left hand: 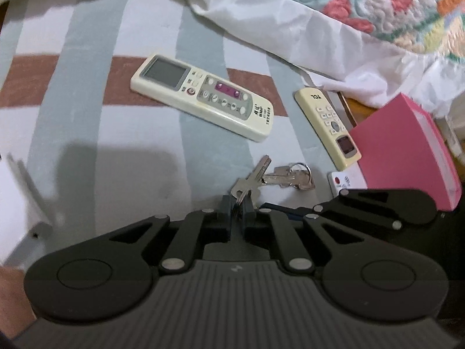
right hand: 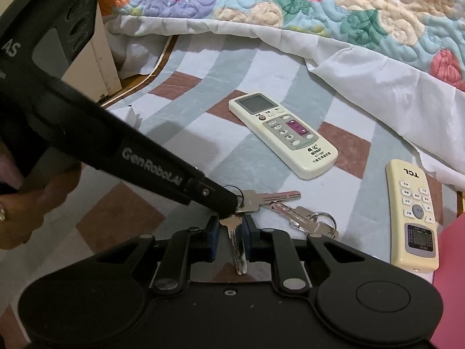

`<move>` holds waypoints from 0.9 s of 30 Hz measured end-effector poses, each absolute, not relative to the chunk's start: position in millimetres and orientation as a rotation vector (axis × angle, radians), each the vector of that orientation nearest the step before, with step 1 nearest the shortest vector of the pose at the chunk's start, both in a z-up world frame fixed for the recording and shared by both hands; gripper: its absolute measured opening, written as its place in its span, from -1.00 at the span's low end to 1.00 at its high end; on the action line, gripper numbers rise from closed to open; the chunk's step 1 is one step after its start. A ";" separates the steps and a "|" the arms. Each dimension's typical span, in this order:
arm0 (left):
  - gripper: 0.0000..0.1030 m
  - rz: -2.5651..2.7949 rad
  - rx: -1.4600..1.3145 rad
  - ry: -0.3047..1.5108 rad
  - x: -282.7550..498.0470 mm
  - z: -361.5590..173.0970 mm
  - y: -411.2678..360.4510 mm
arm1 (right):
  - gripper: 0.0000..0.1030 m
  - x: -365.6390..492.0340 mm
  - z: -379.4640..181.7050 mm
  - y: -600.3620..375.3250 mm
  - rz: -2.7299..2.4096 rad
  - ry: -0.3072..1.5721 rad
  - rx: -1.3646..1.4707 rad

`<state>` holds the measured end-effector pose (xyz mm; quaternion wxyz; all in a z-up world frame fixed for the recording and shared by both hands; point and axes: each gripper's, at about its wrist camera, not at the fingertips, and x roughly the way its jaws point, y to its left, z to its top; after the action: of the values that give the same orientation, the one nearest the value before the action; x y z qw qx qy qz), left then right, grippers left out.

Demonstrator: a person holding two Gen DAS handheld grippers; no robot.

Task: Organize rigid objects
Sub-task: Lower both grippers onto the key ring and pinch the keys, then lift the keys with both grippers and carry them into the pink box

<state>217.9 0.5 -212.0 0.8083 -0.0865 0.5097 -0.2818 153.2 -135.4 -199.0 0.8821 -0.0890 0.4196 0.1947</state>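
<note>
A bunch of silver keys [left hand: 274, 176] lies on the striped bedsheet. My left gripper [left hand: 237, 205] is shut on the key ring and the head of one key; it shows in the right wrist view [right hand: 229, 203] pinching the ring. My right gripper [right hand: 231, 226] stands around another key [right hand: 238, 247] of the bunch, its jaws close beside the blade with small gaps. A large cream remote [left hand: 200, 96] [right hand: 283, 135] lies beyond the keys. A smaller TCL remote [left hand: 328, 125] [right hand: 412, 215] lies to the right.
A pink box [left hand: 407, 151] sits at the right, with a small white remote [left hand: 344, 181] beside it. A floral quilt [right hand: 290, 14] and white sheet [right hand: 377, 81] lie bunched at the back. A white object [left hand: 17, 203] is at the left. A wooden bed frame edge [right hand: 162, 55] shows.
</note>
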 end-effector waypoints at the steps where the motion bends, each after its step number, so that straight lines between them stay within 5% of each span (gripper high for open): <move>1: -0.94 -0.600 -0.164 1.074 216.0 -209.9 -0.8 | -0.62 153.0 -198.8 -135.3 0.406 0.872 -0.186; 6: -0.96 -0.580 -0.081 0.951 205.2 -184.6 -3.2 | -0.57 149.7 -197.9 -135.7 0.407 0.852 -0.197; 11: -0.96 -0.613 -0.092 0.962 194.7 -167.8 0.6 | -0.04 138.1 -186.8 -138.0 0.407 0.783 -0.229; 19: -0.96 -0.722 -0.144 0.957 172.4 -139.9 -0.1 | -0.05 130.1 -175.9 -136.6 0.467 0.716 -0.295; 23: -0.95 -0.730 -0.157 0.952 163.2 -128.7 -0.6 | -0.80 130.6 -171.6 -148.8 0.497 0.747 -0.181; 27: -0.95 -0.731 -0.155 0.934 156.3 -119.2 -3.9 | -0.89 125.1 -163.8 -158.8 0.494 0.778 -0.062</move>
<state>156.3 -3.9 -119.2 0.8264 -0.0730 0.4397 -0.3441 125.1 -158.8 -163.8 0.8952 -0.0297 0.3754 0.2384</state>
